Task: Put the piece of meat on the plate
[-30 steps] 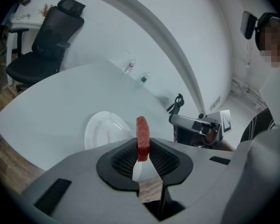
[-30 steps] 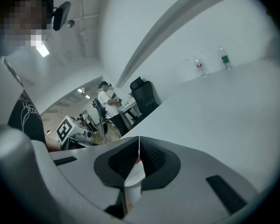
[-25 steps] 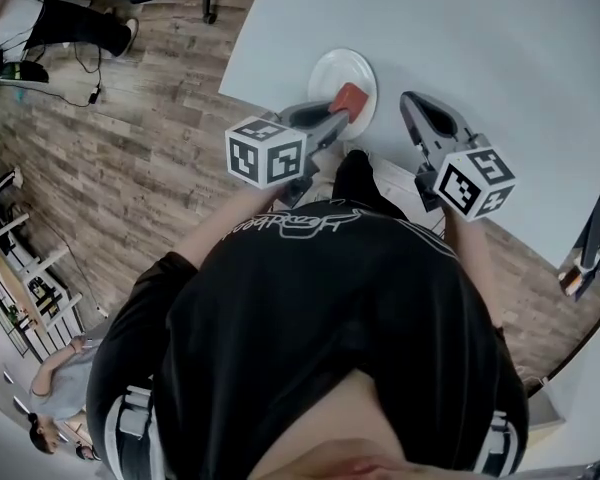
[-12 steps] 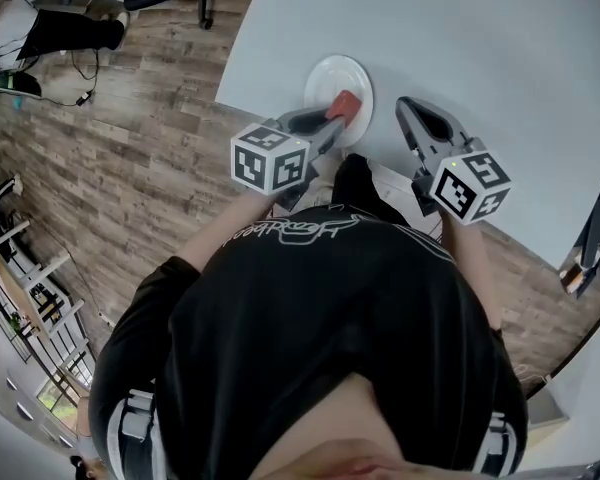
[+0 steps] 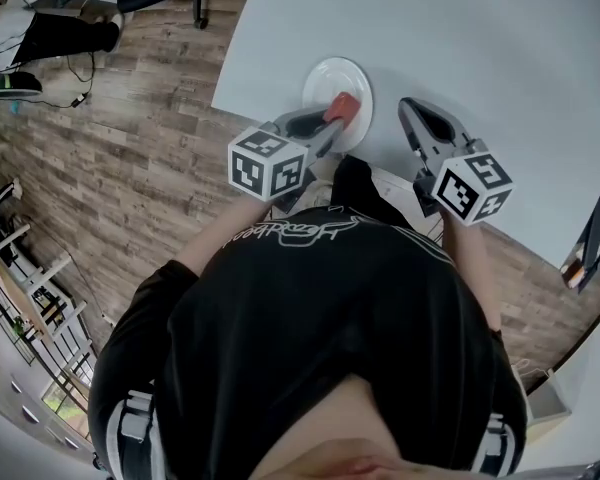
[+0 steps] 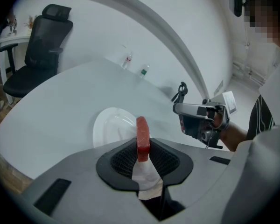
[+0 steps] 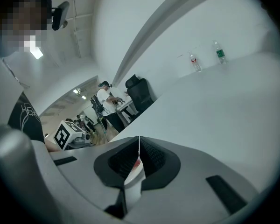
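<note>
Here there is one piece of meat (image 5: pixel 343 107), one white plate (image 5: pixel 320 73), two grippers, and two small bottles (image 6: pixel 127 59) far back on the table.

The meat is a red slab clamped between the jaws of the left gripper (image 5: pixel 328 123). In the left gripper view it stands on edge (image 6: pixel 143 136). Its long axis runs along the line the gripper points and its free end sticks out past the jaw tips. In the head view it lies over the near part of the plate. Whether it touches the plate cannot be told.

The left gripper slants forward and down from the person's left forearm, its marker cube (image 5: pixel 268 163) towards the body and its tips over the plate's near rim.

The right gripper (image 5: pixel 408 106) is just beside the plate on its right, over bare grey table (image 5: pixel 480 38), also angled forward and down. Its jaws are closed tip to tip (image 7: pixel 139 139) with nothing gripped. The two grippers are side by side, near each other but apart, and each shows in the other's view.

One black office chair (image 6: pixel 42 55) stands past the table's far left edge.
</note>
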